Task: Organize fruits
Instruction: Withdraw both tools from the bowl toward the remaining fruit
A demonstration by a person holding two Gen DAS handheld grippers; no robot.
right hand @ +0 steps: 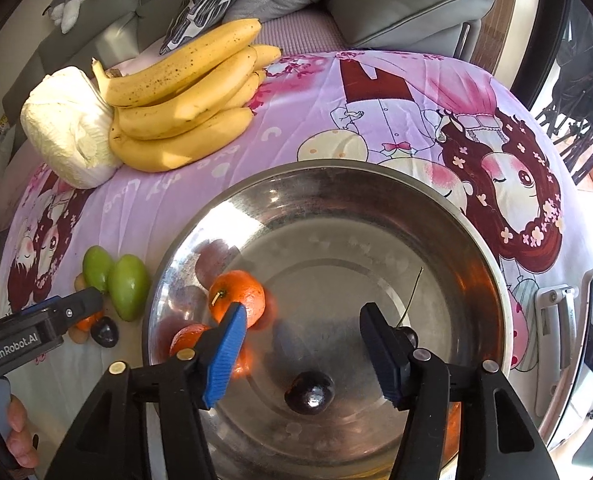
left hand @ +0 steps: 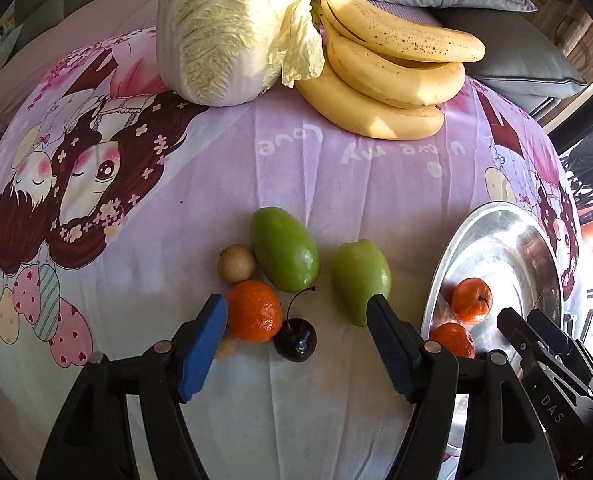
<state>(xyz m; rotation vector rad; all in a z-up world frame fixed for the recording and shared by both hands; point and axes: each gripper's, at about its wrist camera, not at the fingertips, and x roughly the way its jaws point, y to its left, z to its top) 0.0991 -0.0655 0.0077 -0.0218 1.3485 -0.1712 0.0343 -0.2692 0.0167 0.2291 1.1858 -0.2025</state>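
My left gripper (left hand: 298, 312) is open, low over loose fruit on the purple cloth: a tangerine (left hand: 254, 311) by its left finger, a dark cherry (left hand: 295, 339) between the fingers, two green mangoes (left hand: 284, 249) (left hand: 361, 276) and a small brown fruit (left hand: 236, 263) just beyond. My right gripper (right hand: 302, 320) is open and empty above the steel bowl (right hand: 376, 200), which holds two tangerines (right hand: 238, 294) (right hand: 188, 338), a dark cherry (right hand: 309, 392) and another cherry (right hand: 406, 334) behind the right finger. The bowl (left hand: 496, 240) also shows at the right of the left wrist view.
A banana bunch (left hand: 388, 76) and a napa cabbage (left hand: 232, 32) lie at the far side of the table. Grey sofa cushions (right hand: 408, 0) stand behind. The left gripper (right hand: 68, 312) shows at the left of the right wrist view.
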